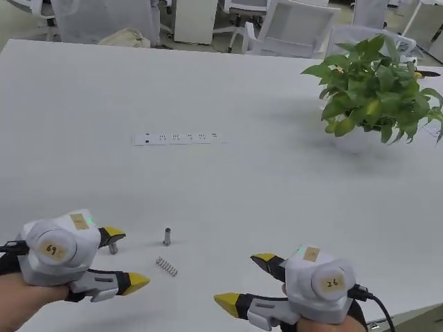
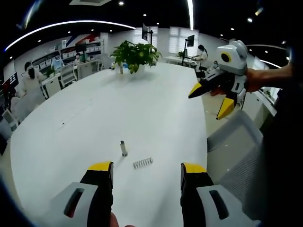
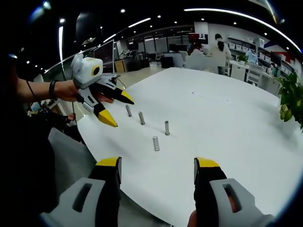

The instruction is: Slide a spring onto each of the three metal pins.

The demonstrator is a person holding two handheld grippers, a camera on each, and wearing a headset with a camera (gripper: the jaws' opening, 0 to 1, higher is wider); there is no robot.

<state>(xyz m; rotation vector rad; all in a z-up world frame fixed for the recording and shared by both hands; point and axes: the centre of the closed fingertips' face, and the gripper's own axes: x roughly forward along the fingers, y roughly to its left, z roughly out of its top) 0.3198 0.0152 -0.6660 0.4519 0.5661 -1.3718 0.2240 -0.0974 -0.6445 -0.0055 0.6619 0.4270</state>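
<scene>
The white table (image 1: 277, 194) runs away from both grippers. A potted plant (image 1: 374, 86) stands on it far ahead of the right gripper (image 3: 158, 163) and off to its right. The left gripper (image 2: 146, 168) hovers low over the near edge with its yellow-tipped jaws spread wide and nothing between them. The right gripper is held the same way, jaws parted and empty, well apart from the left one. A flush socket strip (image 1: 178, 138) sits in the tabletop well ahead of both.

In the right gripper view, three short uprights stand in a row between the two grippers: a metal pin (image 3: 166, 127), a ribbed one (image 3: 141, 118) that may or may not carry a coil, and another pin (image 3: 128, 110) just beside the left gripper's lower jaw. A loose spring (image 2: 142, 163) lies on its side just ahead of the left gripper's jaw tips, near the closest pin.
</scene>
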